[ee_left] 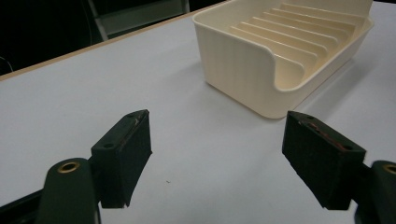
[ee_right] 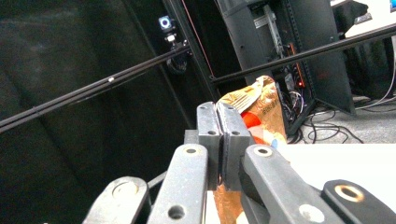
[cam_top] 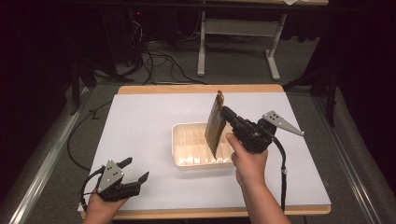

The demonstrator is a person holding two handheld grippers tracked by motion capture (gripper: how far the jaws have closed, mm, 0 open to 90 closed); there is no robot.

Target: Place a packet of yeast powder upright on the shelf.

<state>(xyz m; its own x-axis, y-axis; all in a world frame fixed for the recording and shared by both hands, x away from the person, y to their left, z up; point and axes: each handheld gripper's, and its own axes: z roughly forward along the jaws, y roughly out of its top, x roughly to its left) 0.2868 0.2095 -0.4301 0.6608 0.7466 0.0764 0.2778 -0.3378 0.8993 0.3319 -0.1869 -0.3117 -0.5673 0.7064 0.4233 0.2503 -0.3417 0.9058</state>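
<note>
Holding what looks like a foil packet (cam_top: 215,125) upright over the cream rack tray (cam_top: 180,148), my right gripper (cam_top: 226,113) is clamped; left gripper (cam_top: 136,170) gapes empty at near left

Bare table (cam_top: 140,121) left — slotted tray (cam_top: 180,142) mid-table, packet (cam_top: 215,126) upright above

A cream tray (ee_left: 243,70) of smooth, slightly glossy plastic sits on a matt white sheet (cam_top: 144,135) that covers a light wooden table (cam_top: 196,88). The packet (ee_right: 261,109) is shiny, crinkled foil in gold and orange. Both the left gripper (ee_left: 217,156) and the right gripper (ee_right: 219,140) look like matt black plastic, with a flat grey metal plate (cam_top: 281,122) on top.
</note>
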